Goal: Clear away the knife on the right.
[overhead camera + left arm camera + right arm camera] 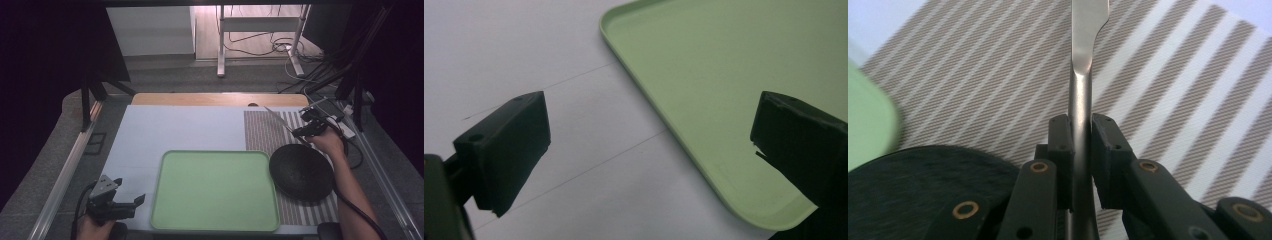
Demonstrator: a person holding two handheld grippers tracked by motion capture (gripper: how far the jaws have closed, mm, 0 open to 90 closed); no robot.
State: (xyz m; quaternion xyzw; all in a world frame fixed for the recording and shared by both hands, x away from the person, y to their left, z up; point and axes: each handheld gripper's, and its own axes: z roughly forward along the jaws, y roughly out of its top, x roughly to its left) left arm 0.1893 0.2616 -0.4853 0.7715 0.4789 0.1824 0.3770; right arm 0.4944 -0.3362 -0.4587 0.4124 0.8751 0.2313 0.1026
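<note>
- High view: the left gripper [131, 199] was held at the table's near-left corner, beside a green tray [215, 190]. A metal knife [280, 120] was gripped by the right gripper [300, 131] over a striped mat [262, 131], beyond a black plate [301, 172].
- Left gripper view: the jaws were seen wide apart, empty, with the tray's corner between them.
- Right gripper view: the jaws were seen clamped on the knife's handle above the mat.

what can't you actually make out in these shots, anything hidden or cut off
- Metal utensil clamped in the right gripper: the top edge of the right gripper view cuts off its head, and in the high view it is too thin to tell knife from spatula.
- Black plate: its inside is too dark in the high view to show any contents.
- Green tray: the left gripper view's edges crop most of it.
</note>
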